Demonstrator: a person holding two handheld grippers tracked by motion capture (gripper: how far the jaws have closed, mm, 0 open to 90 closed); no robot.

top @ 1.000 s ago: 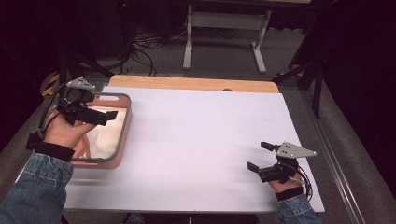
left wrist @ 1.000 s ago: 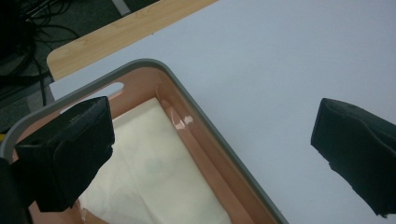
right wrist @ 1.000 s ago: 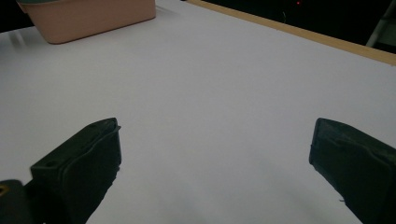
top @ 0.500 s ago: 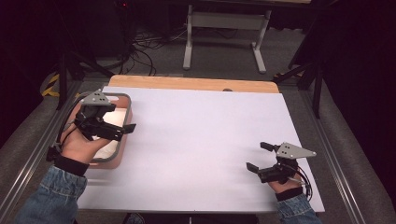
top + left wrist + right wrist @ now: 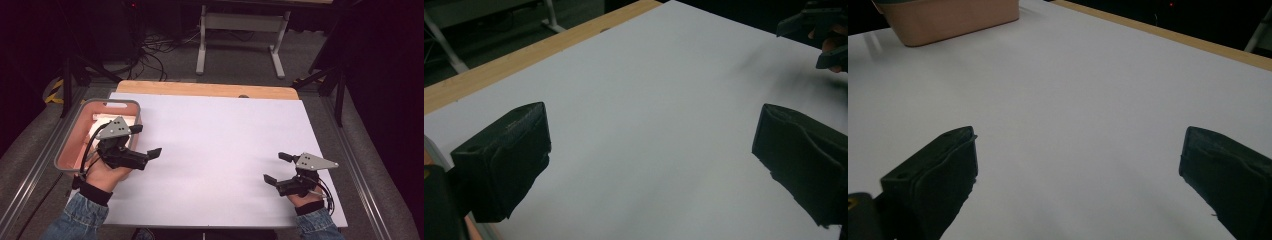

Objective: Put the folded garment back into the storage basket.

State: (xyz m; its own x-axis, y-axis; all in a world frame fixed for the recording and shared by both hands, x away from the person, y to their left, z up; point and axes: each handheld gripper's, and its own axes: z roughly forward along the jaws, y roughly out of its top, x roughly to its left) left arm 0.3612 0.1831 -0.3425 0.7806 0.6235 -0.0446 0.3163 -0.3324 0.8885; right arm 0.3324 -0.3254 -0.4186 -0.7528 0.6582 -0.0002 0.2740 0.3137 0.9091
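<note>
Since a second ago the left gripper (image 5: 148,159) has swung out of the pink bin (image 5: 70,150) toward the white tabletop (image 5: 215,145), jaws spread and empty. That bin lies just behind-left of it, long axis front to back. Well apart, the right gripper (image 5: 272,167) rests open.

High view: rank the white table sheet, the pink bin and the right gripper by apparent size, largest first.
1. White table sheet, largest by far.
2. Pink bin, partly hidden by the left hand.
3. Right gripper, smallest.
</note>
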